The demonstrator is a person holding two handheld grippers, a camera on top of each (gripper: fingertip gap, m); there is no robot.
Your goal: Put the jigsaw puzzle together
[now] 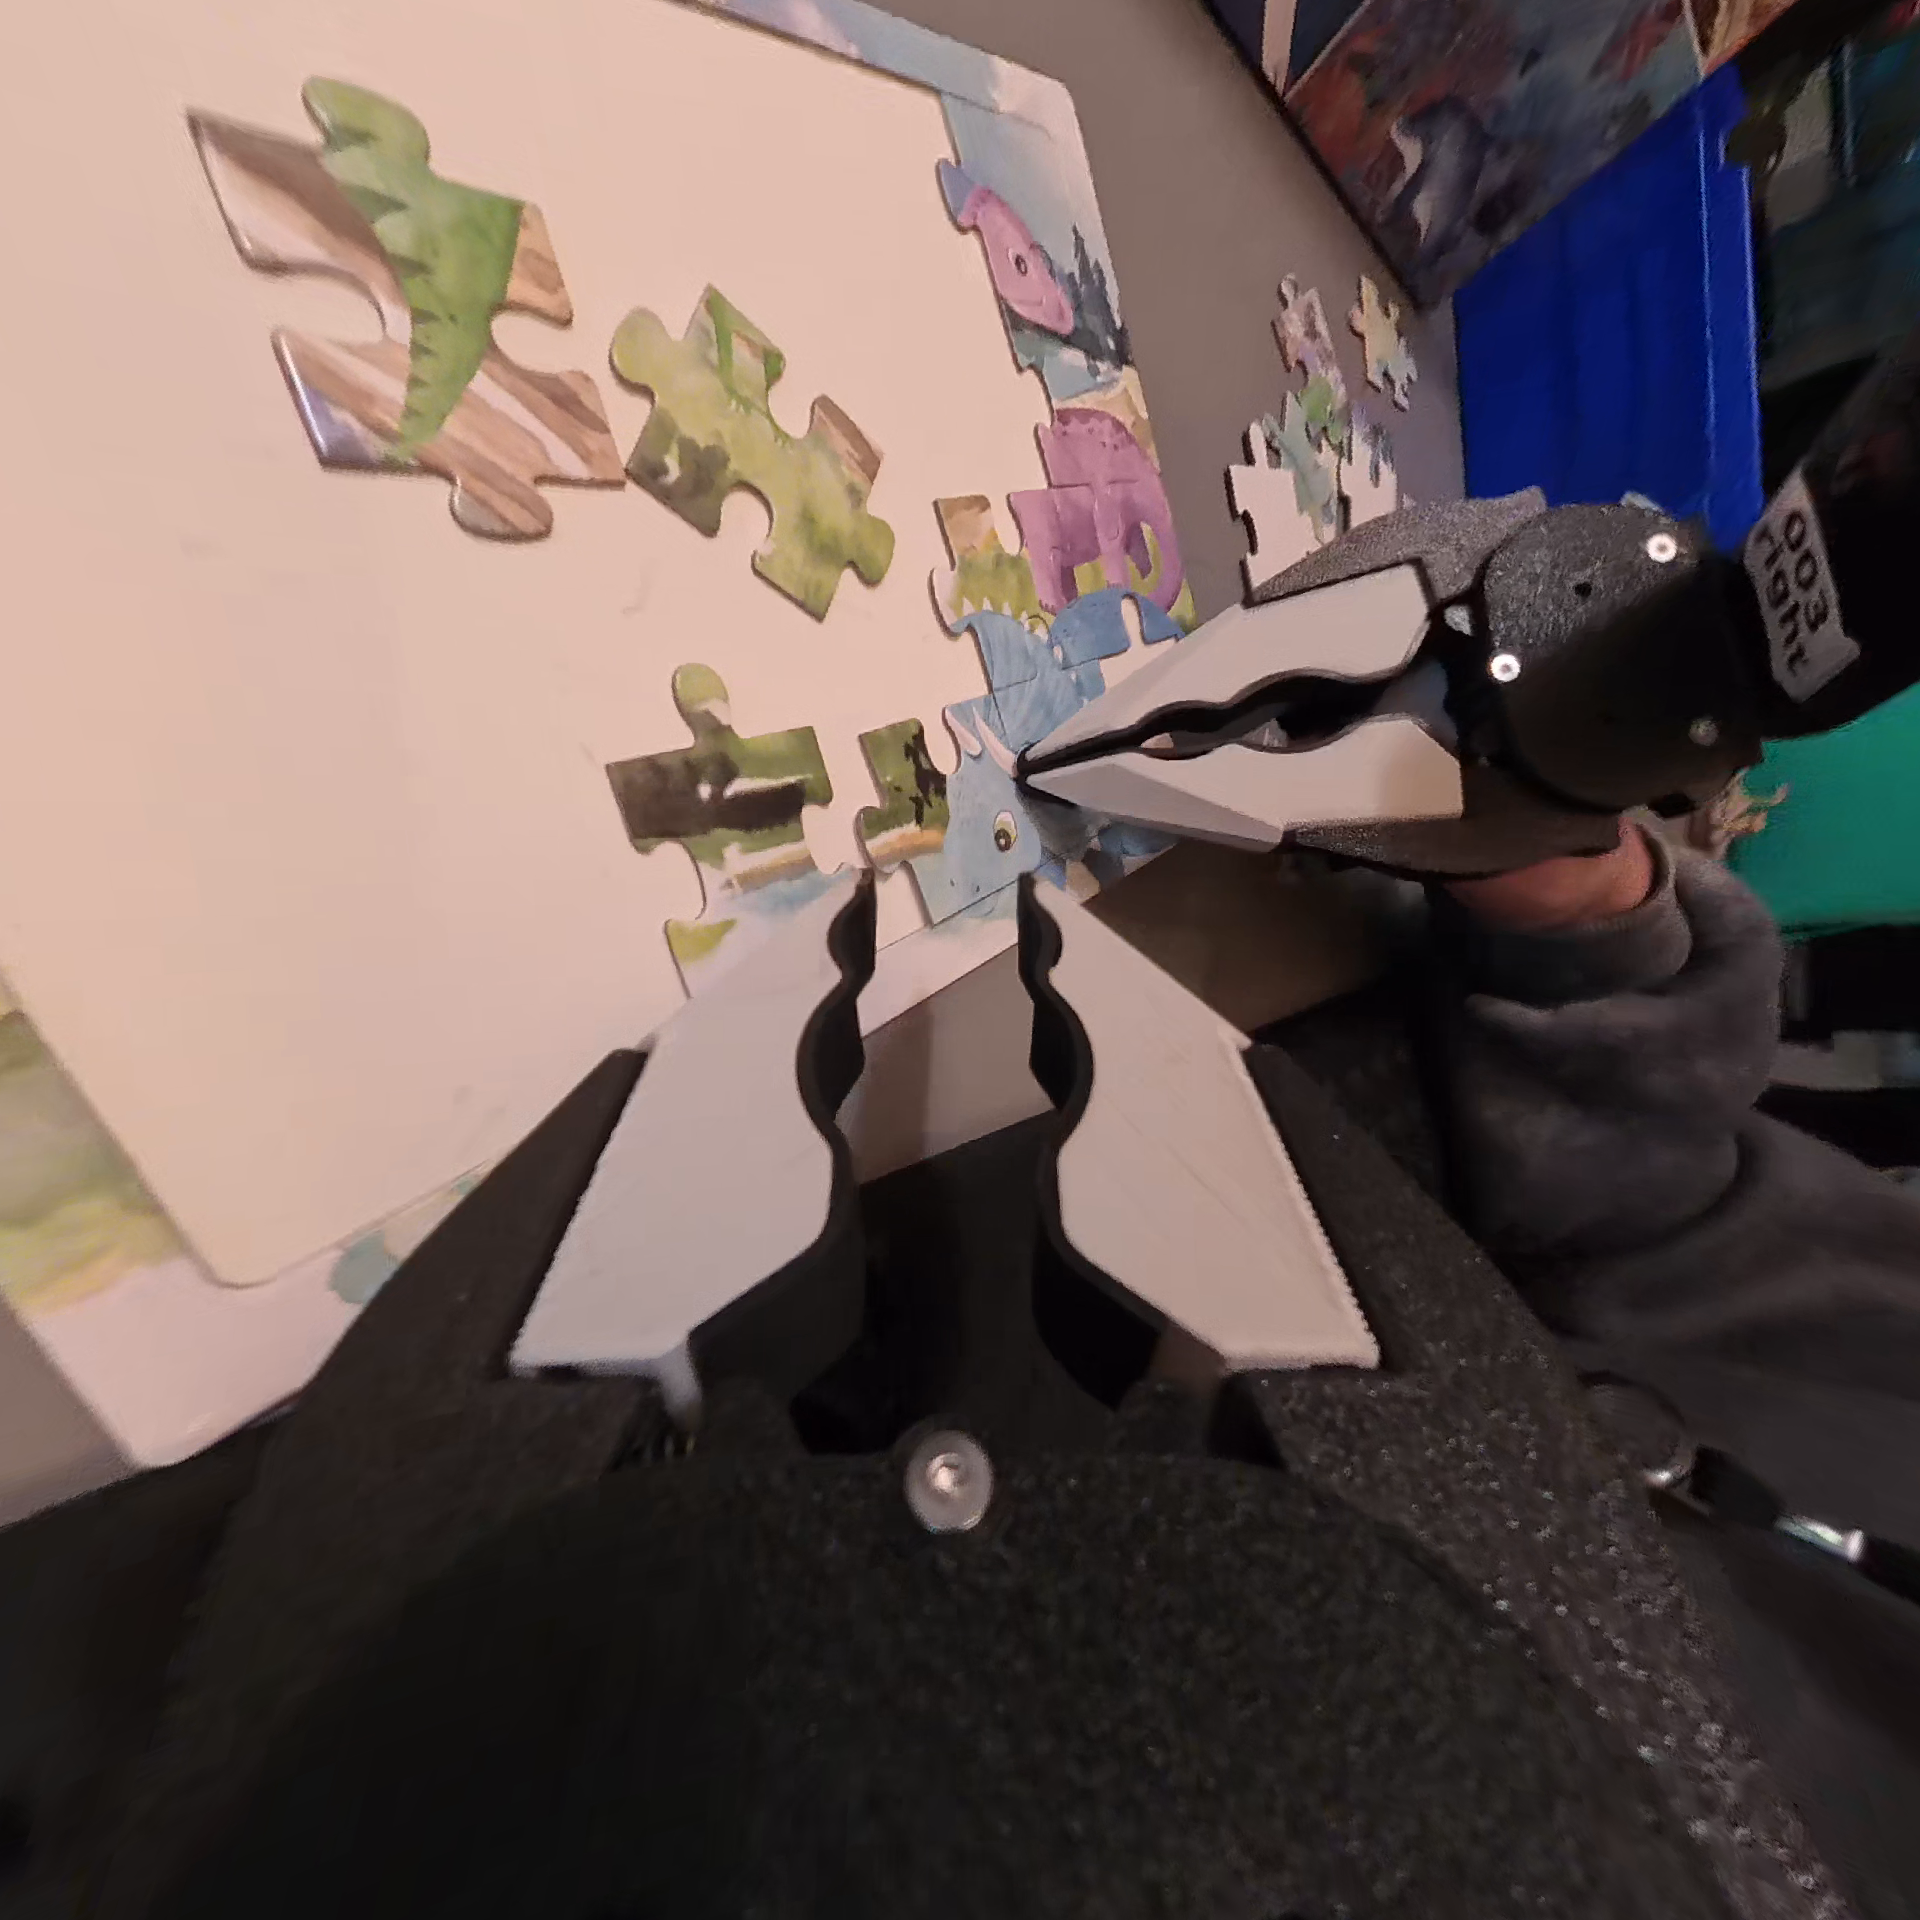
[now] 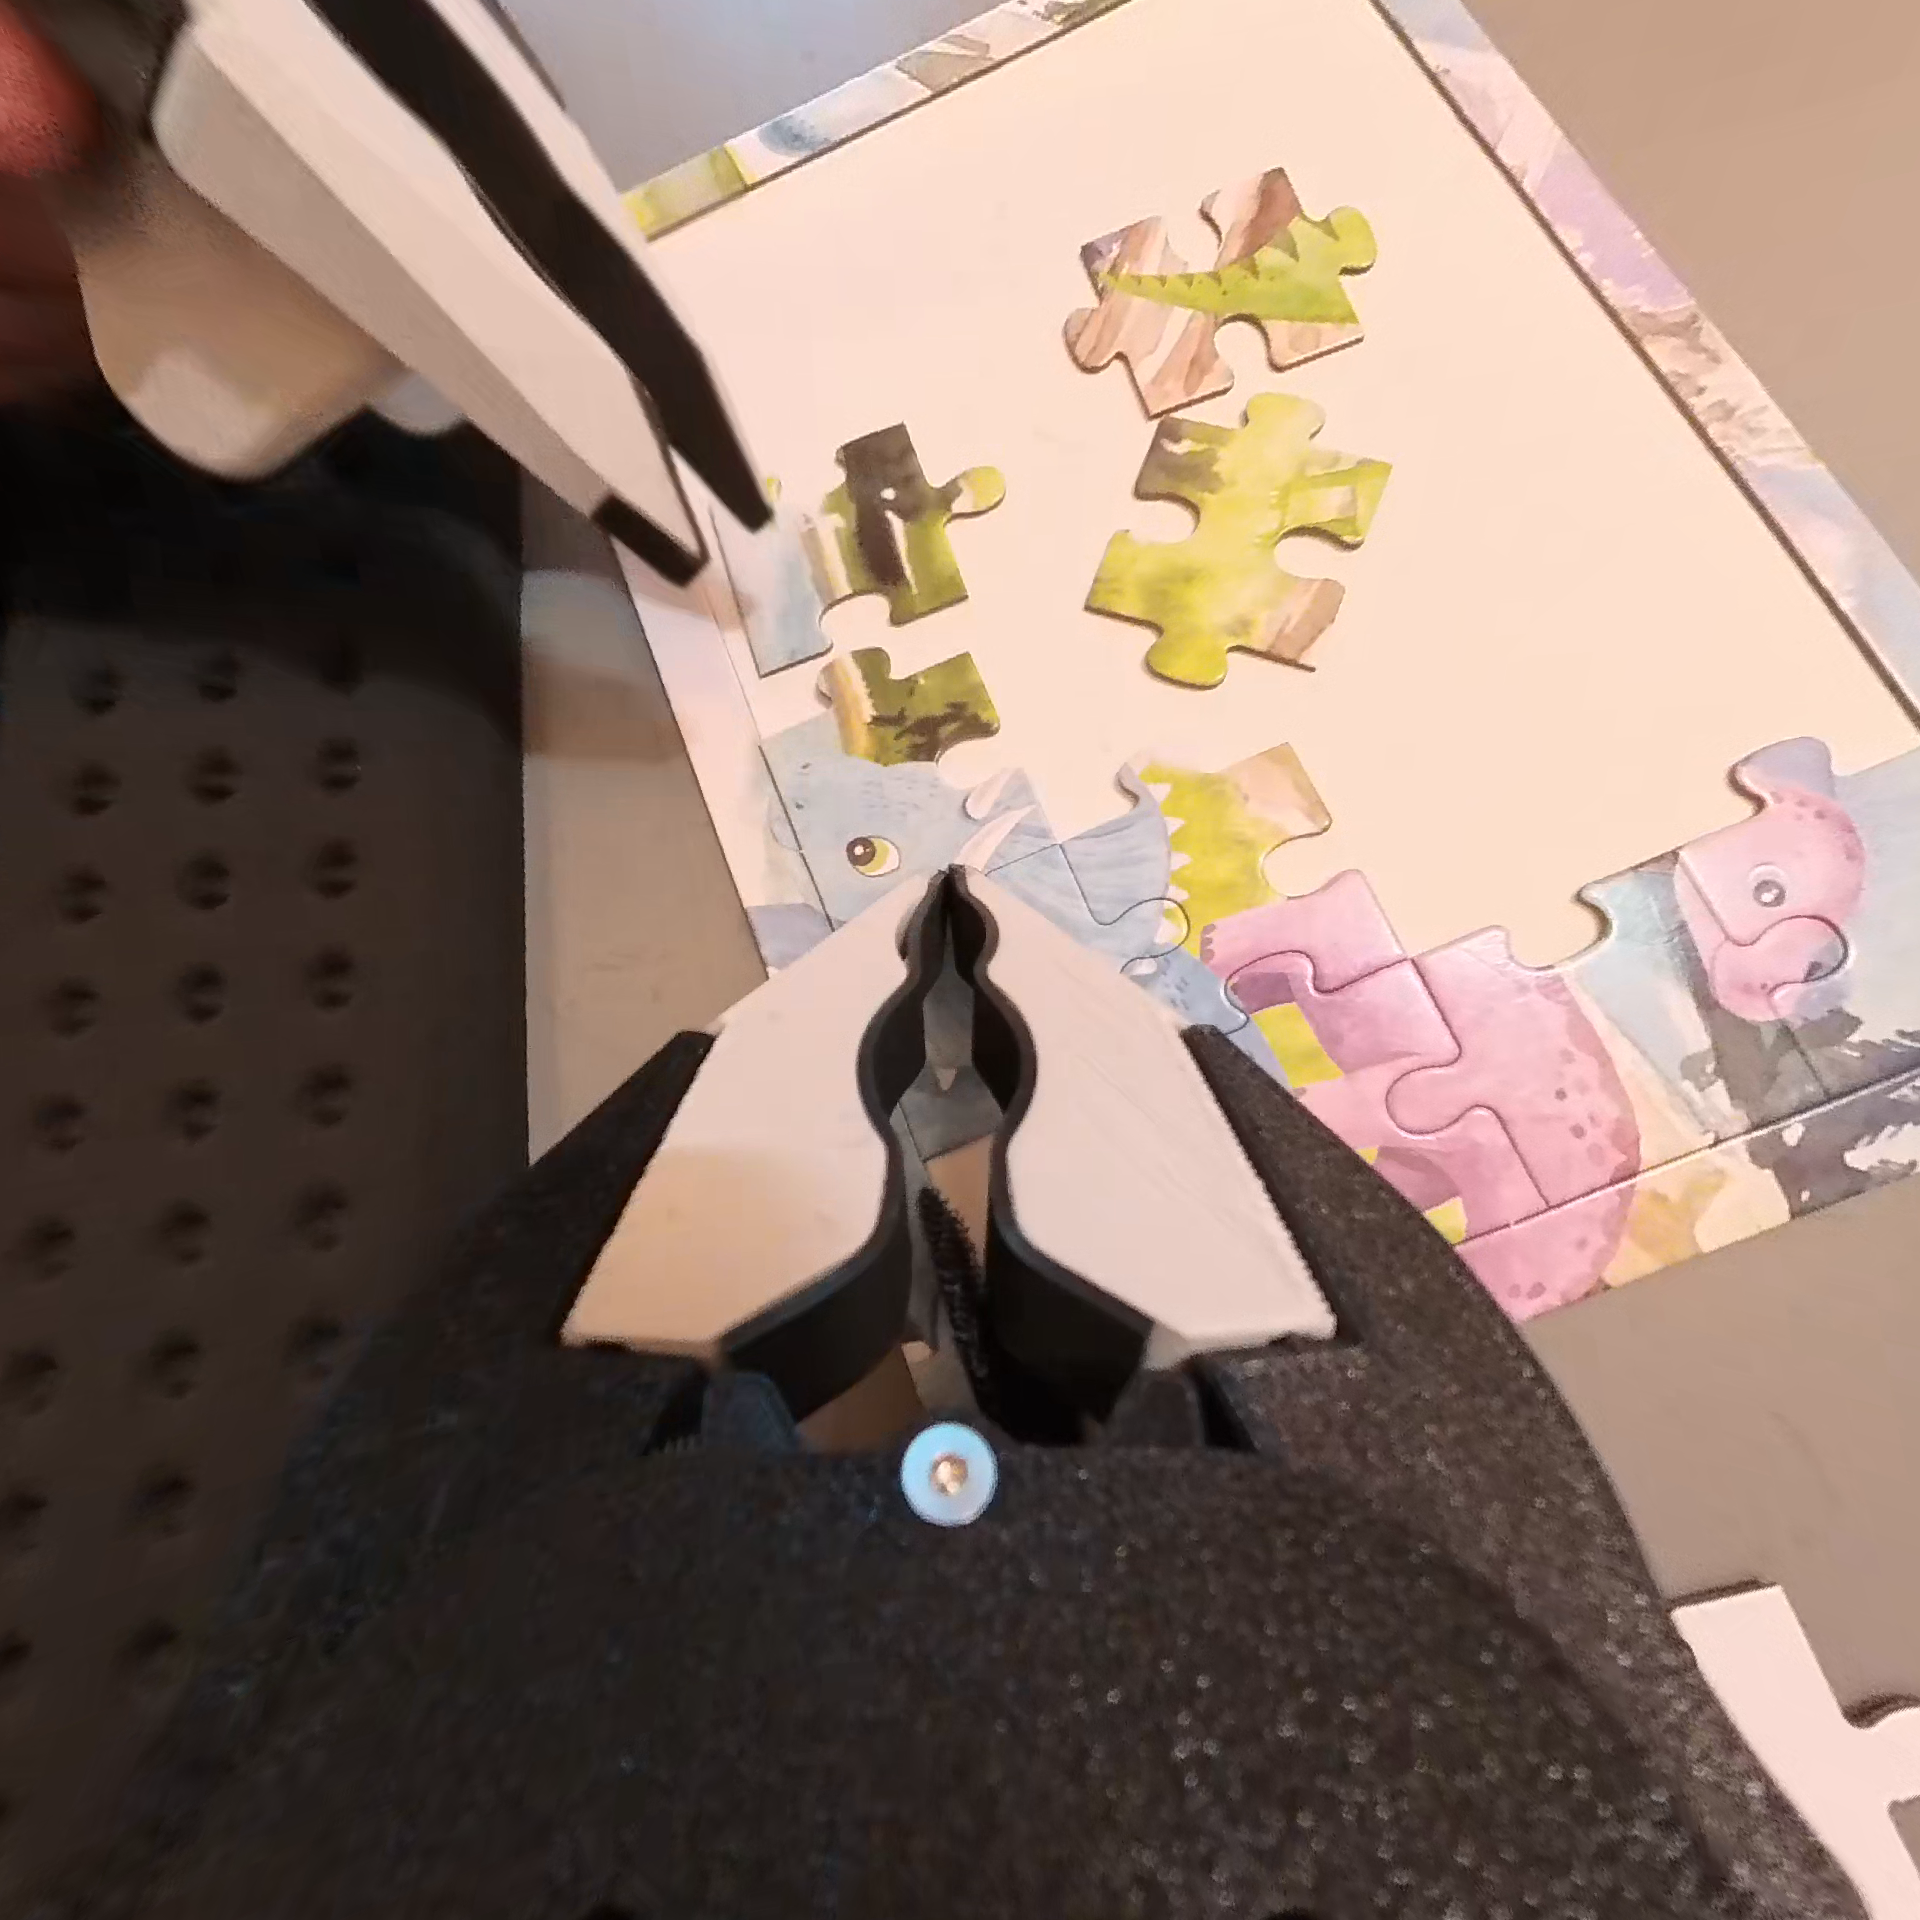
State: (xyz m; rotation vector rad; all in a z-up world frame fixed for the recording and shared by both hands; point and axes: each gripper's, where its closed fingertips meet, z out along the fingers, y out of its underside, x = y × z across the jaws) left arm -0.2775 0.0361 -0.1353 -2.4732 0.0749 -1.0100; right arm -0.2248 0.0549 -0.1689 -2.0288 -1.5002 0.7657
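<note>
Right wrist view: I see my right gripper (image 2: 951, 883) with its tips pinched together and nothing between them, pressing down on the blue dinosaur piece (image 2: 883, 842) in the corner of the tray (image 2: 1621, 312).
Left wrist view: my left gripper (image 1: 945, 894) hangs at the tray's near edge, jaws spread moderately, holding nothing; its tips sit just beside the water-edge piece (image 1: 727, 800).
Puzzle: the assembled strip (image 2: 1507, 987) of pink and blue dinosaurs runs along one side of the tray. Four loose pieces lie on the bare board, among them the green piece (image 2: 1236, 540) and the tail piece (image 2: 1216, 281). More pieces (image 1: 1320, 416) wait on the table outside the tray.
Step, as I judge it: seating the blue piece flat, with most of the picture not yet filled in.
Risk one: my closed tips could skid on the glossy card if I push at an angle, nudging the blue piece out of its neighbours.
Risk two: the left jaws are so near the water-edge piece that a small drift could shove it across the board.
Risk three: the two grippers are close together here, so a careless swing could knock them into each other.
</note>
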